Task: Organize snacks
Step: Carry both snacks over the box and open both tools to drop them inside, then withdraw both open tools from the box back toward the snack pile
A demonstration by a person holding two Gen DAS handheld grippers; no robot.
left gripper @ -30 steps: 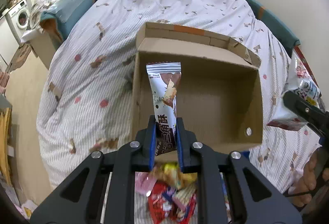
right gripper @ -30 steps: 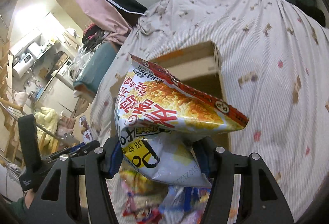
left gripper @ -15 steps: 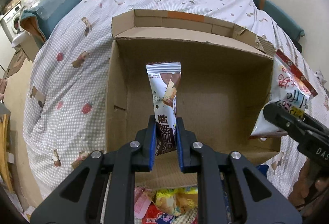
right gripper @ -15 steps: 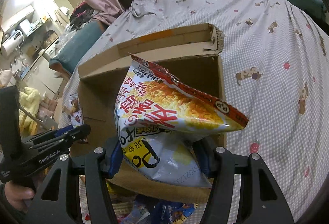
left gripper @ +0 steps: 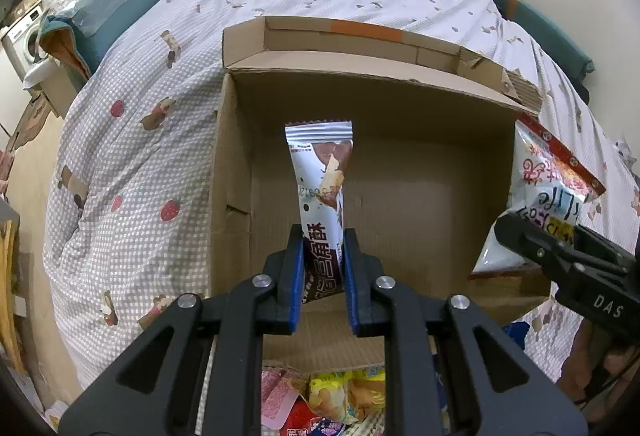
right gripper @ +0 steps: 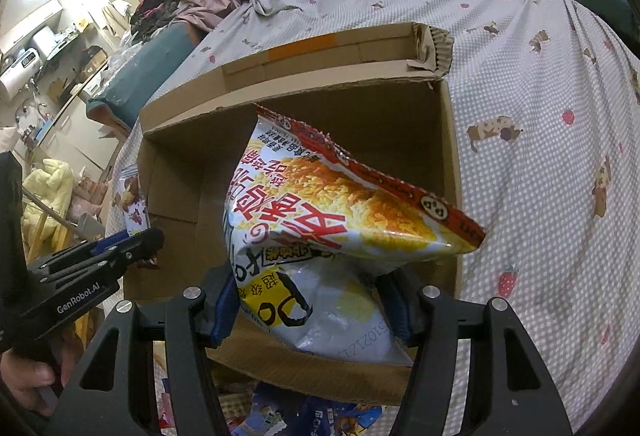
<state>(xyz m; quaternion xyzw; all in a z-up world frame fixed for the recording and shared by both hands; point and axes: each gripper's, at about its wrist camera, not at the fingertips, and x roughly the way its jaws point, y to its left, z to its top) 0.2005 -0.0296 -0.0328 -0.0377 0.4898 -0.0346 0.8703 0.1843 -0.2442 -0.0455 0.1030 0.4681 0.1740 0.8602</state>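
Since both snacks look headed for the empty cardboard box point(left gripper: 400, 195) on the bed, the left gripper point(left gripper: 322, 260) pinches a slim wafer packet point(left gripper: 320, 175) upright over its left half while the right gripper point(right gripper: 312, 300) clamps a puffy chip bag point(right gripper: 340, 203) by its tail above the right side.

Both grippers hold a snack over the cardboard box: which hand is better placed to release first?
Left, probably. The left gripper holds its slim snack packet upright over the cardboard box's middle; the right gripper's chip bag hangs by the box's right wall.

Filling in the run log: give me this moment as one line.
left gripper: shut on wafer packet | right gripper: shut on chip bag | both over open cardboard box
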